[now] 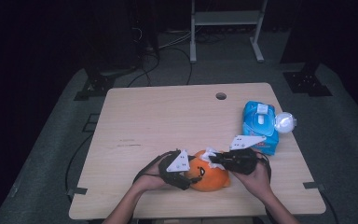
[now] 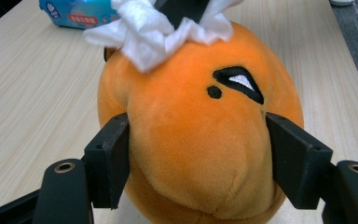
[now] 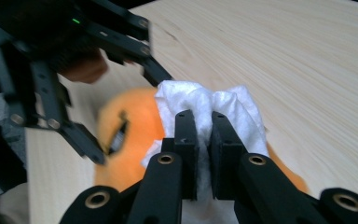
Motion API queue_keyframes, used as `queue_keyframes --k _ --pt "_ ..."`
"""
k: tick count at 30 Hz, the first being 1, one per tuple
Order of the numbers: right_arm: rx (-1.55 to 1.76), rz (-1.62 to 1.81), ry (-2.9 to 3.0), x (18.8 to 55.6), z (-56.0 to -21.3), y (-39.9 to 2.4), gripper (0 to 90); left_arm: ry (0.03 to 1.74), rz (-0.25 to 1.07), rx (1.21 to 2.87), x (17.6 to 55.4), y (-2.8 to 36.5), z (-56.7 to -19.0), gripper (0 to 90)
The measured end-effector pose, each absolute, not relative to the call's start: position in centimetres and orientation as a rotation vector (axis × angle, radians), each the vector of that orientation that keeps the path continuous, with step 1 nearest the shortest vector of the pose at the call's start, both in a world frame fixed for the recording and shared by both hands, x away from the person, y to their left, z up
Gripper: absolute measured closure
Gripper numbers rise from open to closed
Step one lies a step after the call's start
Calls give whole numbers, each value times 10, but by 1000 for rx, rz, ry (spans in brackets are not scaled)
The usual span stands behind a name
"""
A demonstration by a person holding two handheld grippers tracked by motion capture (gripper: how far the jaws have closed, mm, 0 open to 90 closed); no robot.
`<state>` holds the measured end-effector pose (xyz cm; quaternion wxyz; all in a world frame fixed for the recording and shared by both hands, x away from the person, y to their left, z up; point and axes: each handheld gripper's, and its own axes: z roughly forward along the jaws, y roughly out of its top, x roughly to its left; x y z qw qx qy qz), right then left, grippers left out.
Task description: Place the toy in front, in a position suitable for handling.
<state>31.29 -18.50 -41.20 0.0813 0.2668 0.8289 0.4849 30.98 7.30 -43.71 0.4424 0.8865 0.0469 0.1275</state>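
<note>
Currently, entries run from the near table edge outward.
Left gripper: jaws are set on either flank of the orange plush toy, pads against the fabric in the left gripper view; the toy is judged to be braced so it does not slide while being wiped.
Plush toy position: it lies on the wooden table near the front edge, between the two hands.
Right gripper: jaws are pressed nearly together, pinching a crumpled white wipe that is held against the top of the toy, apparently for cleaning.
Left hand: it is wrapped around the gripper body.
Wipes pack: the blue pack is kept at the right side, well apart from the toy, presumably as the supply; a pale round object lies touching or just beside it, identity not made out.
Hidden: the toy's underside and far side are covered by grippers; its full shape cannot be told.
Blur: the toy's face is smeared in the right gripper view.
Background: floor and stands beyond the table are too dark to read.
</note>
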Motion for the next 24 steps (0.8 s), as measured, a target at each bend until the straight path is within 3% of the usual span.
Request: queue_keyframes --k 5,8,9,12,19,24 --pt "834 1437 2467 312 -417 -193 825 260 203 2163 316 71 -430 115" --pt "819 1433 2473 308 -417 -189 825 313 165 2161 319 71 -431 124" --pt "813 1429 2477 308 -417 -189 824 274 190 2161 316 72 -432 202" --pt "813 1450 2474 307 -415 -188 823 189 270 2187 309 69 -431 263" --pt "730 1478 2470 301 -405 -176 824 40 393 2221 296 62 -429 297" --pt "835 1447 2453 312 -412 -196 824 29 391 2217 298 65 -431 300"
